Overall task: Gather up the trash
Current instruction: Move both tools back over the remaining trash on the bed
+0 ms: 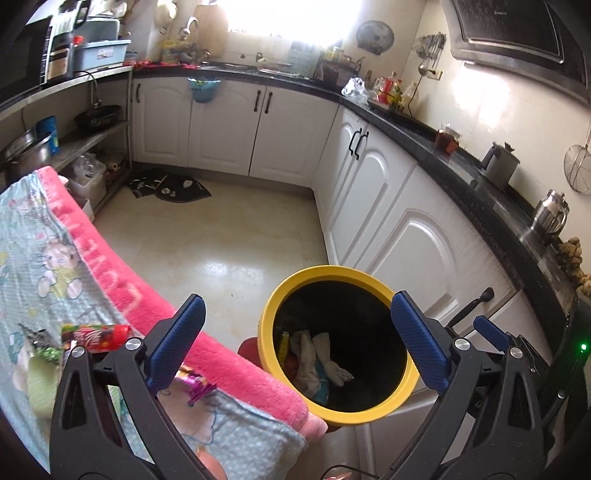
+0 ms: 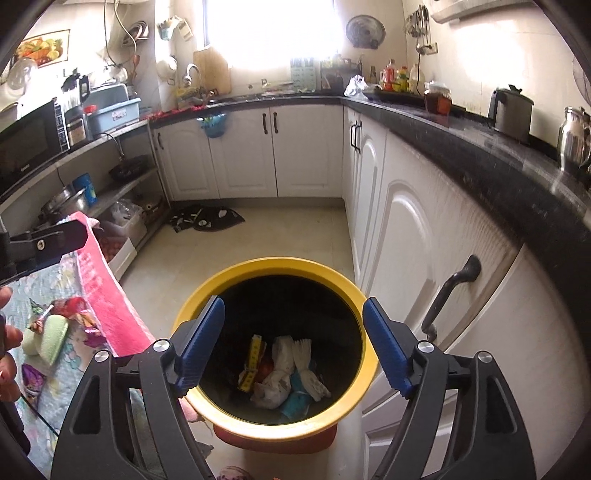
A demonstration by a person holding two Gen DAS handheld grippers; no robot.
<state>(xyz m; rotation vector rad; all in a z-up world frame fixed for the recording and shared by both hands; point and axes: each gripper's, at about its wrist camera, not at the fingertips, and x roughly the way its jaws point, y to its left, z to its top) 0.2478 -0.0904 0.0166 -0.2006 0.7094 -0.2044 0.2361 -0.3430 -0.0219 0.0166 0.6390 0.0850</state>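
The yellow-rimmed trash bin (image 2: 275, 350) stands on the pale kitchen floor (image 1: 229, 236), just beside the white lower cabinets (image 2: 413, 258) and against the edge of the towel-covered bench (image 1: 74, 258). Inside it, on the black liner, I see crumpled white wrappers (image 2: 291, 365), a yellow packet (image 2: 253, 360), something red and a scrap of teal.

My right gripper (image 2: 293, 343) hangs over the bin's mouth, its blue fingers (image 2: 201, 349) spread apart with nothing between them. My left gripper (image 1: 295, 343) is beside it, over the near edge of the bench, its fingers (image 1: 177, 343) spread wider still and likewise empty; the tip of the right gripper shows at the right of that view.

More trash waits on the bench's cartoon-print towel with its pink border (image 1: 122, 273): a red snack wrapper (image 1: 96, 336), a shiny purple wrapper (image 1: 197, 386), a green foil piece (image 1: 48, 354) and a pale green item (image 2: 51, 341). A hand (image 2: 9, 354) shows at the left edge of the right wrist view.

Farther out, a dark mat (image 2: 207, 219) lies on the floor near the corner cabinets. The black countertop (image 2: 480, 158) carries a kettle (image 2: 511, 110), a steel jug (image 2: 574, 142), a jar (image 2: 437, 98) and bottles (image 2: 397, 79). A microwave (image 2: 33, 144) sits on open shelving at left, beneath a bright window (image 2: 269, 33).
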